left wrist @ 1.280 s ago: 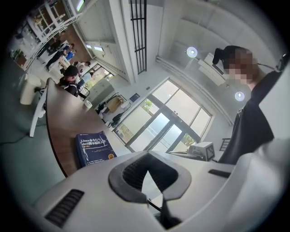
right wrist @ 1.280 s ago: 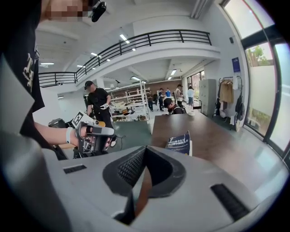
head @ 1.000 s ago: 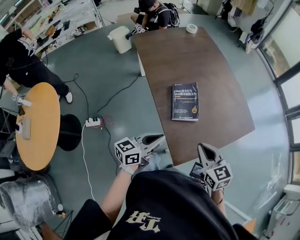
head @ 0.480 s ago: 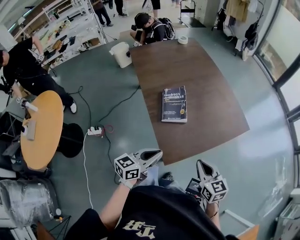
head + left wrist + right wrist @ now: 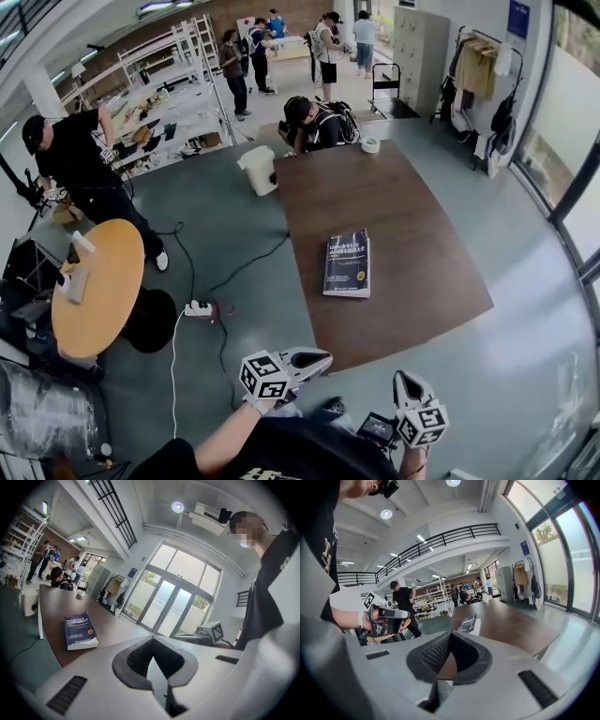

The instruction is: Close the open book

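At the bottom of the head view you hold both tongs close to your body, by the near edge of the brown table point(image 5: 417, 281). Your left gripper point(image 5: 324, 356) has its jaws pressed together with nothing in them, and so does your right gripper point(image 5: 402, 378). Farther up, at frame centre, the book point(image 5: 347, 263) lies flat on the table, closed and cover up, well apart from both grippers. Beyond it, a tape roll point(image 5: 370, 144) sits at the table's far end.
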